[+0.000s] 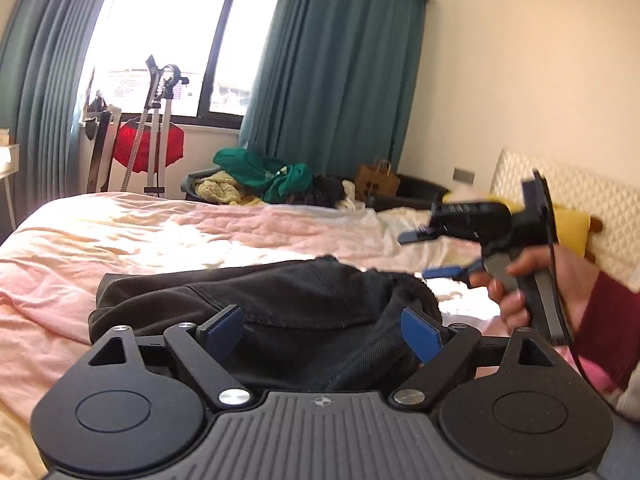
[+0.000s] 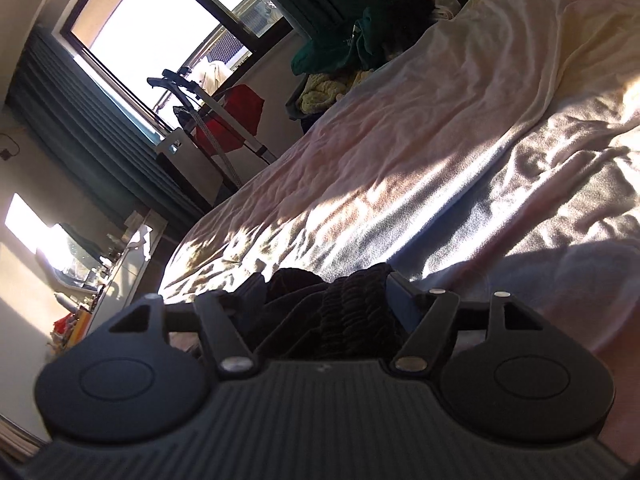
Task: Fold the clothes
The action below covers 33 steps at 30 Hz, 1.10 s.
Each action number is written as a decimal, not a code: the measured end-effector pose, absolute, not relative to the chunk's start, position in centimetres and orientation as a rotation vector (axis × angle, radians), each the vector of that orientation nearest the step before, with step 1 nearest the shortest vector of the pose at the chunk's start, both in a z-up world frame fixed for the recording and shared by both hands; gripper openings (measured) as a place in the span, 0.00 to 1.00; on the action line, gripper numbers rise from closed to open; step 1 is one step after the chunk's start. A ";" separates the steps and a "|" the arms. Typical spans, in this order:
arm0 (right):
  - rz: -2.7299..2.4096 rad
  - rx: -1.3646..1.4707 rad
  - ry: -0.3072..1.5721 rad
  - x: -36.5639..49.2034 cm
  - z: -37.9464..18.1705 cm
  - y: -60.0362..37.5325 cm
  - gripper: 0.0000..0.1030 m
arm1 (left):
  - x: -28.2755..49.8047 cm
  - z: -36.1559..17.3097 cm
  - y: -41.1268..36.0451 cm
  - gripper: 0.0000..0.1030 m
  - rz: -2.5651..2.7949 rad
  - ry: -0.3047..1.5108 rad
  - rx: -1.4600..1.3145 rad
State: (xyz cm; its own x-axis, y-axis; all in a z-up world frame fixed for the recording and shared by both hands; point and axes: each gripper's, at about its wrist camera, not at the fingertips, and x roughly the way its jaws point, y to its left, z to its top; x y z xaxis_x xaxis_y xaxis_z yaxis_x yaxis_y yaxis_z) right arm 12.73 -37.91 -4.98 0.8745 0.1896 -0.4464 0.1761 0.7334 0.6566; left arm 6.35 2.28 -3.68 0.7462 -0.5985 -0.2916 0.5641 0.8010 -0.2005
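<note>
A: Where was the garment at that point?

B: A black garment (image 1: 256, 300) lay bunched on the pink bedsheet (image 1: 120, 232), near the edge of the bed closest to the person. It looked partly folded, with a seam and a ribbed band showing, but I couldn't tell what kind of clothing it was.

A: And the left hand-held gripper (image 1: 322, 334)?

B: Spread wide, the blue pads well apart, hovering just over the near edge of the cloth and gripping nothing.

A: The right one?

B: In the left wrist view the right hand-held gripper (image 1: 420, 254) was up in the air, to the right of the garment, blurred, with its fingers parted and nothing visible between them. In its own camera, dark ribbed fabric (image 2: 352, 304) filled the gap between the jaws, yet I couldn't tell whether it was pinched or merely lay behind them.

A: So which step was in hand?

B: I'd judge it was between folds: the cloth resting, both tools free or nearly so.

A: What would the next move call for?

B: Probably bringing both down onto one edge, closing on a single layer, then carrying it over evenly so the pile doesn't drag along the sheet.
</note>
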 end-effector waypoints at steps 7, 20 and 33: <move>0.041 0.696 0.597 8.3 -4.3 -35.8 0.75 | 10.7 -4.5 8.9 0.89 -0.436 0.532 -0.446; 0.195 0.870 0.839 12.5 -12.6 -32.2 0.85 | 14.7 -9.2 10.6 0.91 -0.331 0.793 -0.646; 0.218 0.845 0.789 12.7 -10.9 -31.5 0.52 | 15.3 -11.5 10.6 0.89 -0.343 0.845 -0.729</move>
